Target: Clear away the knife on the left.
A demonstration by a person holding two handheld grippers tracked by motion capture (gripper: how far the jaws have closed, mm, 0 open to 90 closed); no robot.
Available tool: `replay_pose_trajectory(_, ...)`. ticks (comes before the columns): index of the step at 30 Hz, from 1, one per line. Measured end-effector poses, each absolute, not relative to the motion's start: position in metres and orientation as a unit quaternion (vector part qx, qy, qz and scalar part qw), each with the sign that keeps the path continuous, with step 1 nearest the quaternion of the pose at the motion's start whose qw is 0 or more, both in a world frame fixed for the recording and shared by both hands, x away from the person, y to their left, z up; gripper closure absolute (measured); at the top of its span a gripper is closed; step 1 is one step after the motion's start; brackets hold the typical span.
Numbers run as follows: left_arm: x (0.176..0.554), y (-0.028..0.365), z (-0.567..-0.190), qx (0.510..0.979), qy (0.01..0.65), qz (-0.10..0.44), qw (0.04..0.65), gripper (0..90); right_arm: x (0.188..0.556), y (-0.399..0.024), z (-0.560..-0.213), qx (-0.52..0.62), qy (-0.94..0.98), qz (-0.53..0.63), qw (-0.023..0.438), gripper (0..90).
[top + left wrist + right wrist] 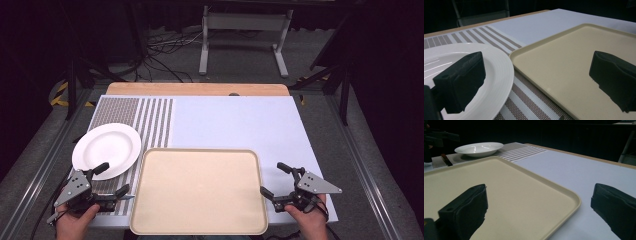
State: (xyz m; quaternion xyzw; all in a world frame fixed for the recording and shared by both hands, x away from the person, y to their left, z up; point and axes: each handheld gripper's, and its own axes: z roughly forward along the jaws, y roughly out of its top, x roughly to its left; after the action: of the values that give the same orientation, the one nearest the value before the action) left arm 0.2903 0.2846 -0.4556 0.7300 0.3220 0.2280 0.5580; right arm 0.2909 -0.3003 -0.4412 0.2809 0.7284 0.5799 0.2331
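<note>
Nearest the high camera, at six o'clock, two hands hold the grippers either side of a beige tray (200, 192): the left gripper (111, 180) sits at about eight o'clock with its jaws spread wide and empty, one tip over the near rim of the white plate (106, 149), the other just beside the tray's left edge; the right gripper (274, 181) at four o'clock is likewise spread and empty, just off the tray's right edge. Judging from this, nothing has been grasped or shifted yet; everything is left to do. From the left gripper view, the plate (496, 75) lies at nine o'clock on the striped mat (524, 100), close to the tray (564, 70) but apart from it, a strip of mat between. From the right gripper view, the tray's corner (564, 195) lies between the parted jaws, the plate (479, 148) far off at eleven o'clock. The pale tablecloth (579, 170) is bare; nothing blocks either gripper.
</note>
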Motion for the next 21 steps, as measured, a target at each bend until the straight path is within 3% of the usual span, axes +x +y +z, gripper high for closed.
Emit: replay_pose_trajectory(21, 0.291, 0.2813, -0.4544, 0.739, 0.307, 0.224, 0.556, 1.3, 0.2899, -0.3002, -0.4411, 0.276, 0.729, 0.582, 0.232, 1.5)
